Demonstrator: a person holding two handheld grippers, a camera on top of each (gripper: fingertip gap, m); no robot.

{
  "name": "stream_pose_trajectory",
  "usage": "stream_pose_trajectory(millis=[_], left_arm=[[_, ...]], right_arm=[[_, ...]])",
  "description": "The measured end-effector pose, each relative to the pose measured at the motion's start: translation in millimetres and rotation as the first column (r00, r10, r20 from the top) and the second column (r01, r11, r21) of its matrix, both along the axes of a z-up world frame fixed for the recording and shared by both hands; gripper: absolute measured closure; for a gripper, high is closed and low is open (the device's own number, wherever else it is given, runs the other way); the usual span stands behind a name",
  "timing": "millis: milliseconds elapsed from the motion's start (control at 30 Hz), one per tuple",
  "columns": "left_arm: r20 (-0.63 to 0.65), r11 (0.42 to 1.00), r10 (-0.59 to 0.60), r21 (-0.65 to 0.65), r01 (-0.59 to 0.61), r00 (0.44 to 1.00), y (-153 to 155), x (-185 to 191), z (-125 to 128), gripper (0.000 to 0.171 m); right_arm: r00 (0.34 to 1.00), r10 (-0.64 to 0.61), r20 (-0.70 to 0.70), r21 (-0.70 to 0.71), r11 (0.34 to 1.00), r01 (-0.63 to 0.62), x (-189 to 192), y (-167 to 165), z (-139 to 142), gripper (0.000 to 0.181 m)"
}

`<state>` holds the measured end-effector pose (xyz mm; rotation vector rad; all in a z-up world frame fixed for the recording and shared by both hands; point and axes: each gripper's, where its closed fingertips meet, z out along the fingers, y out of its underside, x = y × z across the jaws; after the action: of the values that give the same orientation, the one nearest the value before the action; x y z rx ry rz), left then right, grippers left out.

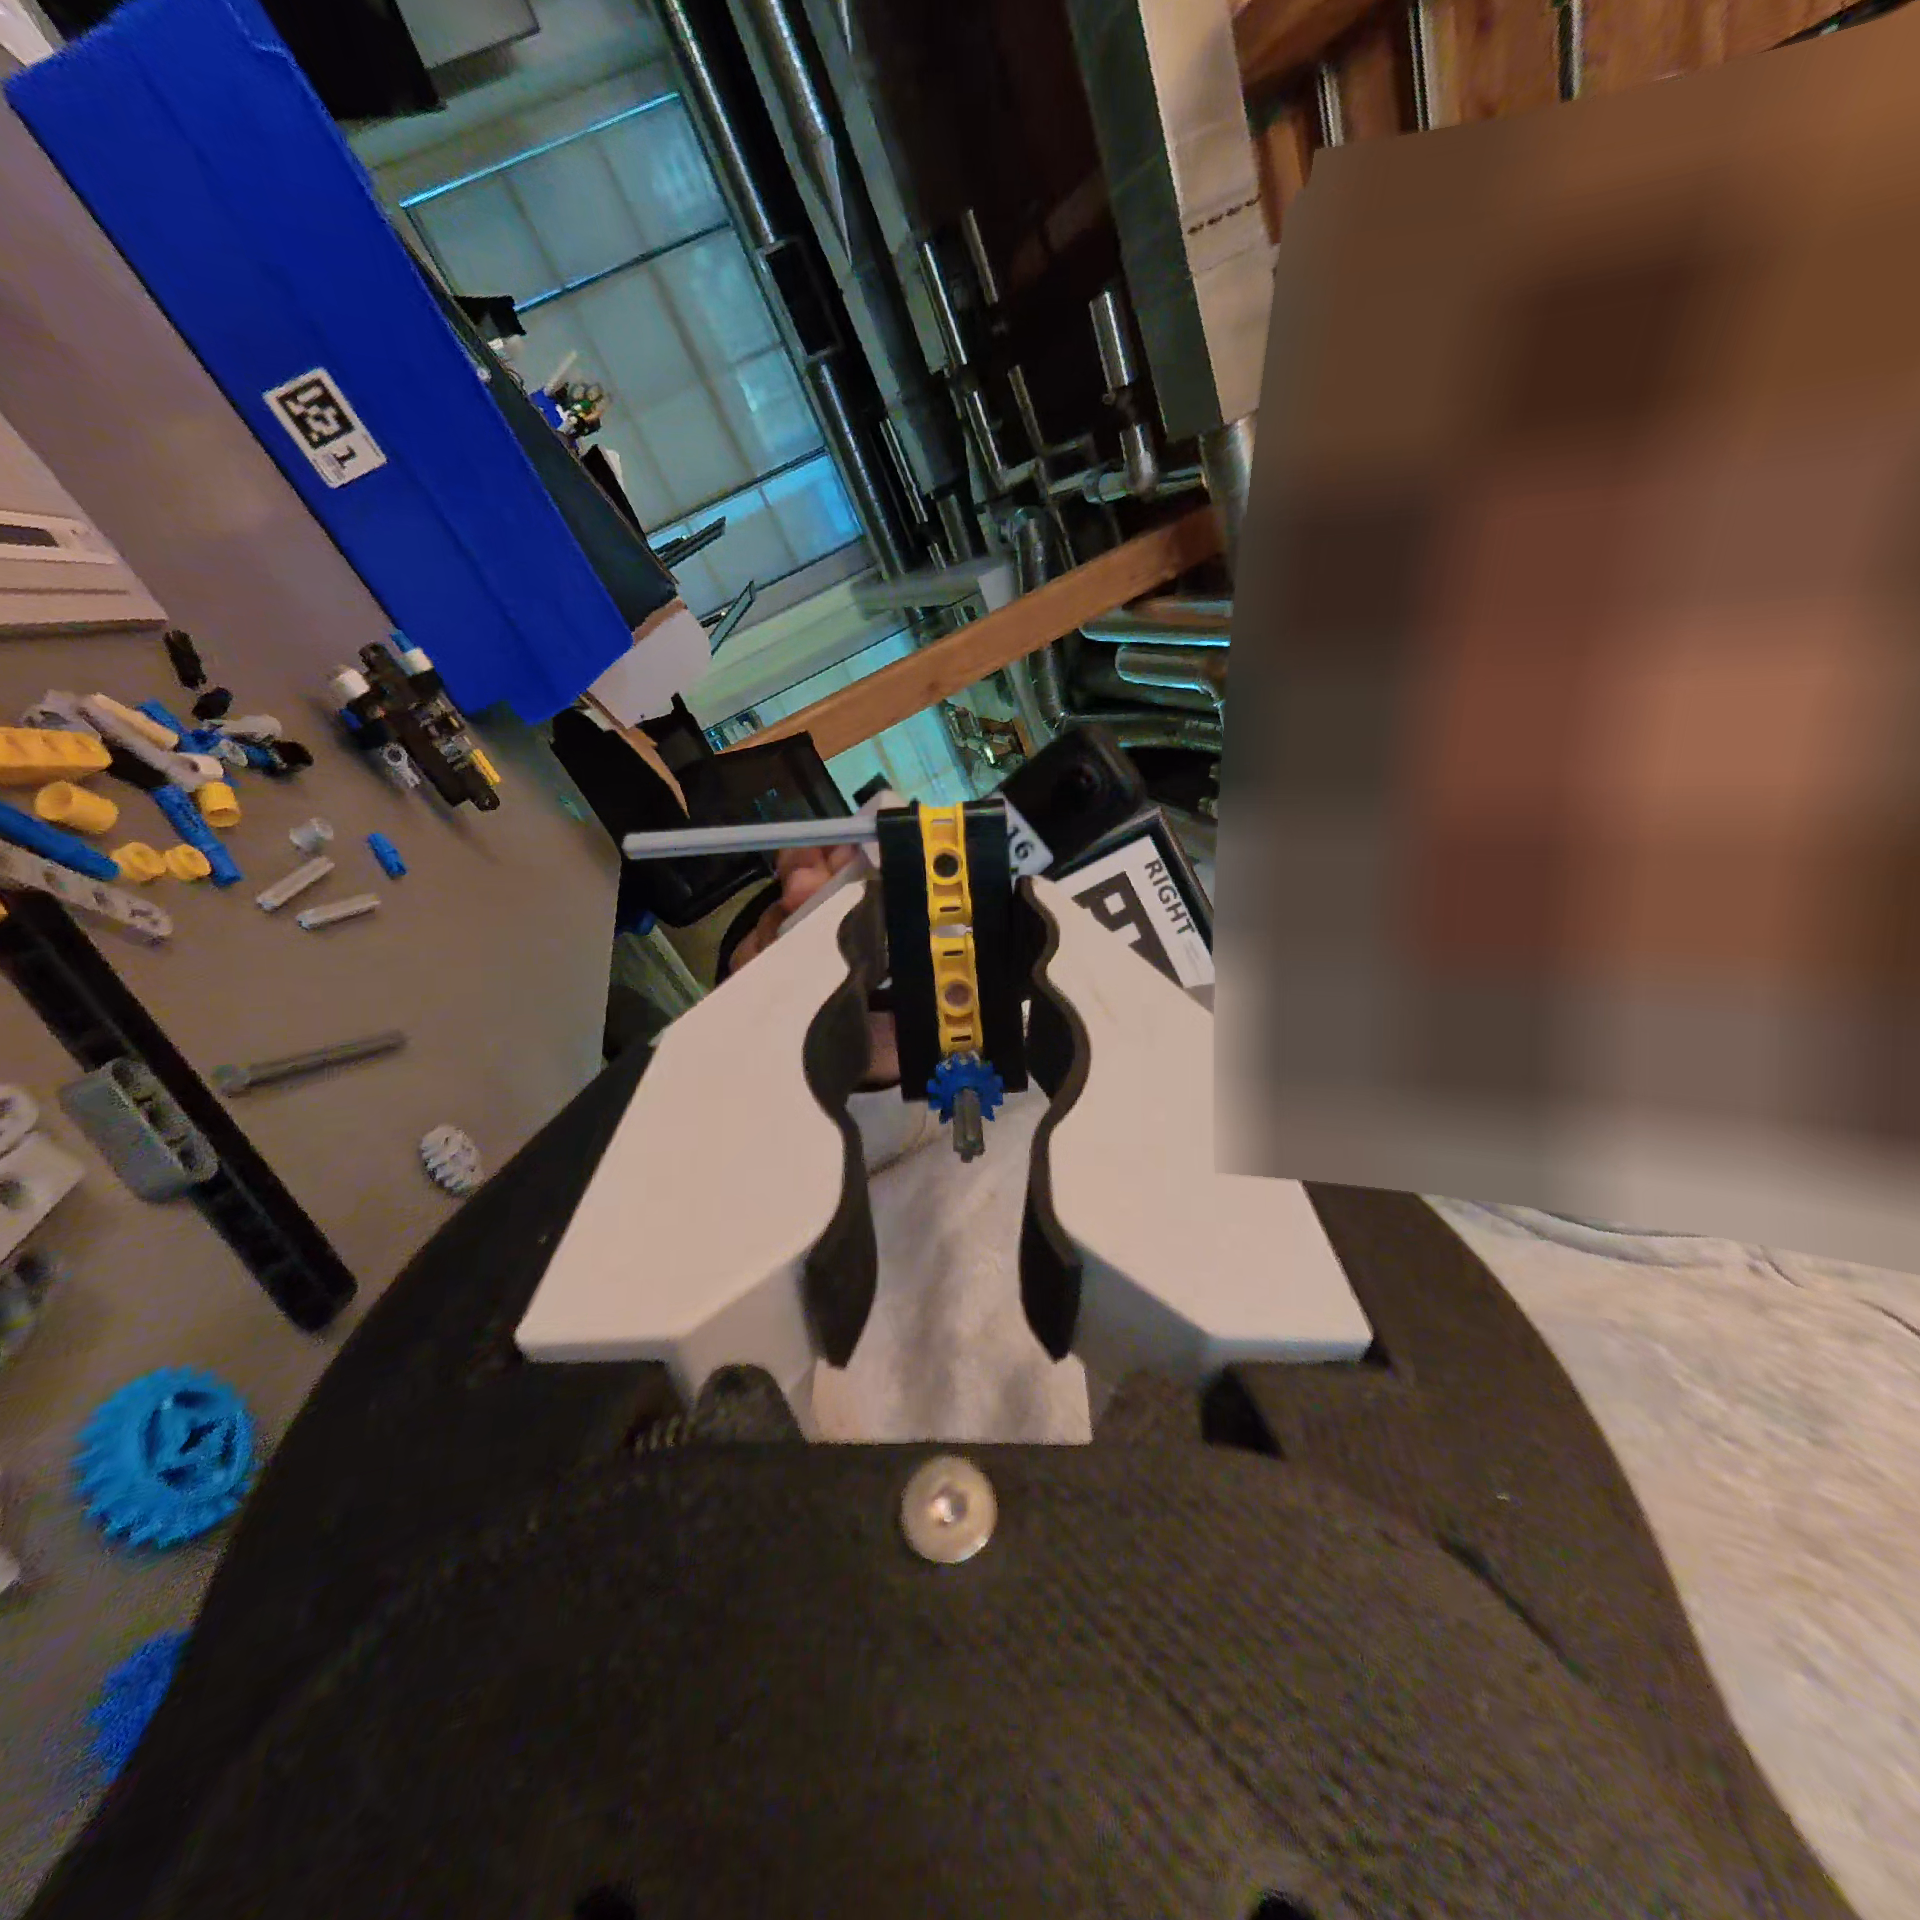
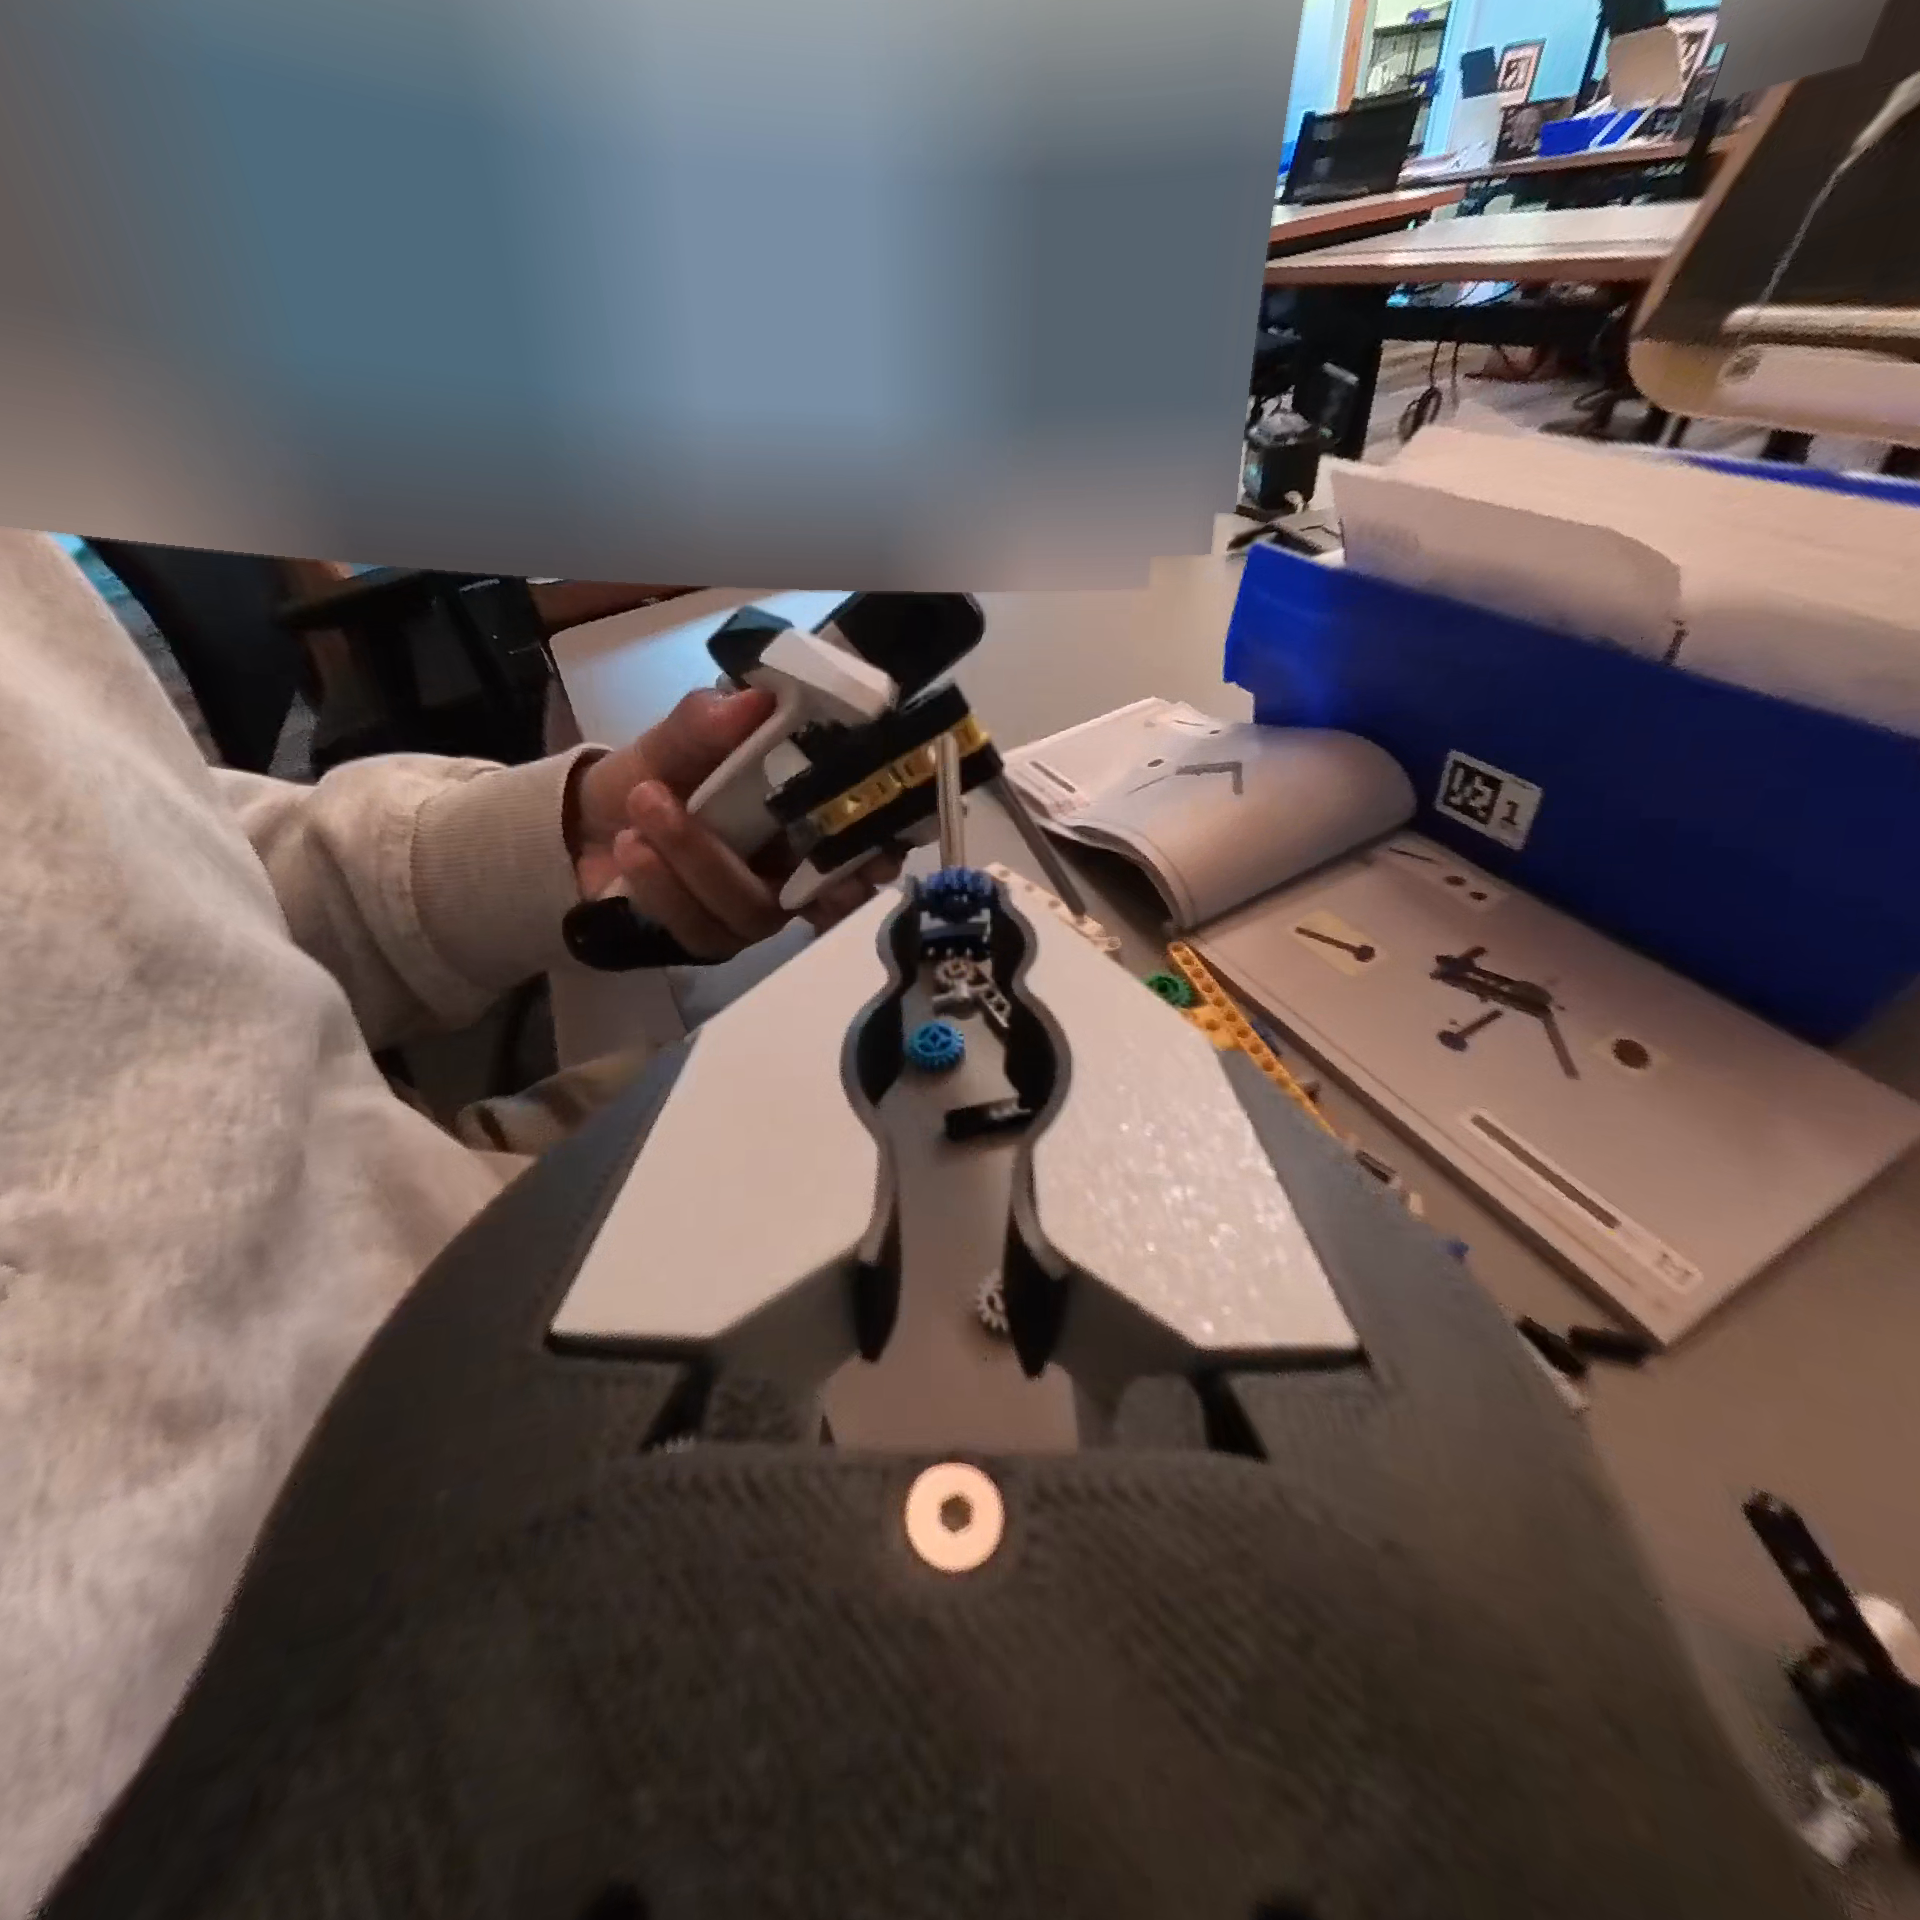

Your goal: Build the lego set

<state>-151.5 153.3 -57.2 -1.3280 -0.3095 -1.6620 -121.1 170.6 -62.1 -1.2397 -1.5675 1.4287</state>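
Note:
In the left wrist view my left gripper [image 1: 951,914] is shut on a black and yellow beam assembly [image 1: 948,935]. A small blue gear [image 1: 964,1086] sits on a short axle at its near end. A long grey axle [image 1: 727,840] sticks out to the left from its far end. In the right wrist view my right gripper [image 2: 951,914] is shut on a small blue gear [image 2: 948,894] with a black part under it. A hand holds the left gripper [image 2: 831,717] just beyond, and the assembly's [image 2: 883,790] grey axle [image 2: 949,805] points down onto that gear.
Several loose blue, yellow, grey and black pieces [image 1: 125,790] lie on the grey table [image 1: 436,987], with a large blue gear [image 1: 166,1455] and a long black beam [image 1: 177,1122]. A blue bin [image 2: 1662,810] and an open instruction booklet [image 2: 1455,1039] lie to the right.

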Motion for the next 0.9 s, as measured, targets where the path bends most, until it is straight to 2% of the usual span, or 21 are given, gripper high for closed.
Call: stream_pose_trajectory(millis=[33, 233, 600, 900], left_arm=[[-0.009, 1.0, -0.001, 0.007, 0.001, 1.0, -3, 0, -1, 0.149], [-0.077, 1.0, 0.007, 0.018, -0.006, 0.997, -11, 4, -5, 0.149], [-0.207, 1.0, 0.002, -0.004, -0.003, 0.978, -10, 12, -17, 0.149], [-0.319, 1.0, -0.026, -0.015, 0.023, 0.948, -13, 21, -27, 0.15]], right_arm=[[1.0, 0.012, 0.017, -0.001, 1.0, -0.012, -1, -2, -1, 0.17], [0.994, 0.057, 0.089, 0.01, 0.998, -0.058, -3, -15, -10, 0.17], [0.986, 0.082, 0.143, -0.008, 0.997, -0.081, 3, -15, -24, 0.17], [0.969, 0.183, 0.166, -0.218, 0.965, -0.144, 11, -18, -29, 0.17]])
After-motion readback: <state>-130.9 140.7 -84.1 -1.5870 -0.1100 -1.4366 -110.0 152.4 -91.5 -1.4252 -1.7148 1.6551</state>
